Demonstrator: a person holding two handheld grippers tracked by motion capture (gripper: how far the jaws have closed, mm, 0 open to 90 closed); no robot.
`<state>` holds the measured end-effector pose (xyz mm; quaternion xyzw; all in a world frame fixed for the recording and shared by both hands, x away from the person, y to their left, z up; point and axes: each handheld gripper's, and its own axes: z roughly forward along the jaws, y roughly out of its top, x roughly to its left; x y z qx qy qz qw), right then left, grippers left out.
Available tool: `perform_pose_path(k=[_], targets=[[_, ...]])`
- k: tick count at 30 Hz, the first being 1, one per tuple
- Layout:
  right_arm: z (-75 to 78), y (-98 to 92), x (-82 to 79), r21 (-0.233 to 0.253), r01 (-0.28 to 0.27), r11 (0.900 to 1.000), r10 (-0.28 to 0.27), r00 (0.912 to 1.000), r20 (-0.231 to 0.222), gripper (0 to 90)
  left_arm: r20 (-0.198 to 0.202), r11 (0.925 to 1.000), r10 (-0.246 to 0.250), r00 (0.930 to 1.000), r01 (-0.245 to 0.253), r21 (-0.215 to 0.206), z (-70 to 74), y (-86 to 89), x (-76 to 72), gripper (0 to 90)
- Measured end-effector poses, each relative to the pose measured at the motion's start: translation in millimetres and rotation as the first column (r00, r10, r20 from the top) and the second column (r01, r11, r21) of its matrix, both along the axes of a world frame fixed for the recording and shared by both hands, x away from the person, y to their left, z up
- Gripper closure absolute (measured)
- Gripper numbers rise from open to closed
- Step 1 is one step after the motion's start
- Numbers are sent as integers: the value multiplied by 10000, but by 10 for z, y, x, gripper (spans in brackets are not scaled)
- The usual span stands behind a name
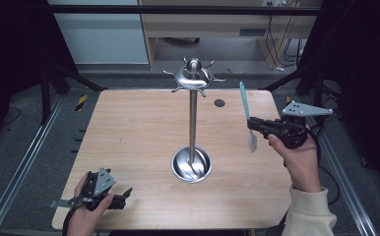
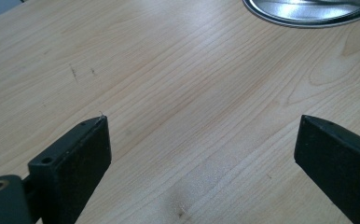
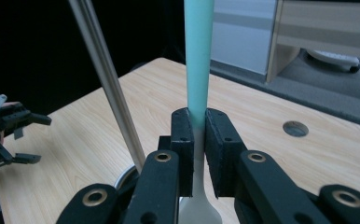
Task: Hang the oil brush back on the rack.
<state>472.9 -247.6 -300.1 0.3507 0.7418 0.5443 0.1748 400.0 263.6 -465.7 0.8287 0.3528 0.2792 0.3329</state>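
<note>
A steel utensil stand (image 1: 193,118) rises from a round dished base (image 1: 191,164) at the table's middle, with a ring of hooks (image 1: 194,76) at its top. My right gripper (image 1: 253,124) is shut on a utensil with a teal handle (image 1: 244,101) and a metal blade end (image 1: 252,141), held upright to the right of the stand. In the right gripper view the jaws clamp the teal handle (image 3: 198,56) where it meets the metal, with the stand's pole (image 3: 109,79) to the left. My left gripper (image 1: 122,195) rests open near the front left corner, nothing between its fingers (image 2: 75,158).
The wooden table (image 1: 129,132) has a small round hole (image 1: 219,103) at the back right. The stand's base rim (image 2: 308,14) lies just beyond my left gripper. Black frame bars and a floor rail flank the table; a cabinet stands behind it.
</note>
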Motion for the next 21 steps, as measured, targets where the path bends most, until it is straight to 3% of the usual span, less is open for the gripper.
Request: perform_pose_path(k=[9,21], targets=[[68,94,-49,127,-219,9997,215,9995,244,823,-37,10000,-35,10000,35,4,-8,-14,0,33],[137,190,-103,358,-485,9982,452,9950,892,823,-38,10000,-21,10000,21,20,-10,-12,1,33]])
